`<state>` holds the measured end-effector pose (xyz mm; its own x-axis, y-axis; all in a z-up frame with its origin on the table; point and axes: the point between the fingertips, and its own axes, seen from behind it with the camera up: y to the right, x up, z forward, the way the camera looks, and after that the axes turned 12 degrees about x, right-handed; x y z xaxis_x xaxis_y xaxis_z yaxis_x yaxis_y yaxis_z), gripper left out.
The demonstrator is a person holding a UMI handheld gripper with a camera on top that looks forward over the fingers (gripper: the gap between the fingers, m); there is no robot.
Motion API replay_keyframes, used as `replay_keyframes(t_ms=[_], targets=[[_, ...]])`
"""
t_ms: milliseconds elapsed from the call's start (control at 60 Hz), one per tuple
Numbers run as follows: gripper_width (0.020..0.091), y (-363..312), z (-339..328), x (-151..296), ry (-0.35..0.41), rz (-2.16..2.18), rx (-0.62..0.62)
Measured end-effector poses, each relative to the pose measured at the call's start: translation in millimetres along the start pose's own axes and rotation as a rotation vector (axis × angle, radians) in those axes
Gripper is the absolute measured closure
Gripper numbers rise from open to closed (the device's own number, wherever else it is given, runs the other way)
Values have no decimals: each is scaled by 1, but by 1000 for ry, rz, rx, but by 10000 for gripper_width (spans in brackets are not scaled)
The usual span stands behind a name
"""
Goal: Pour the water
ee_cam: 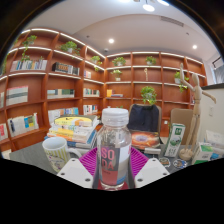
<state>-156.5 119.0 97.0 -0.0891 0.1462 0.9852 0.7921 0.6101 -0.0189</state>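
Observation:
A clear plastic water bottle [113,145] with a white cap and a pink label stands upright between my fingers. My gripper [112,166] is shut on the bottle, with both magenta pads [90,163] pressing on its lower body. The bottle looks lifted a little above the table. A white patterned cup [57,152] stands on the table just left of the bottle, beyond the left finger. Little water is visible inside the bottle.
A stack of books [75,130] lies behind the cup. Small boxes and packets [176,140] sit to the right on the table. A dark chair [145,118] stands behind the bottle. Wooden bookshelves [50,80] with plants line the room.

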Motion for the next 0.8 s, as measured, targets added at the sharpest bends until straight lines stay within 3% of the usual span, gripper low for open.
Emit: replay_keyframes(t_ms=[67,150,217,800], targets=[[592,1,0,-2,-23,12,-6],[312,1,-10,-3,-46,43,-10],[210,1,-27,2,-24,49,-20],[226,43,-243,10,24,95,-455]])
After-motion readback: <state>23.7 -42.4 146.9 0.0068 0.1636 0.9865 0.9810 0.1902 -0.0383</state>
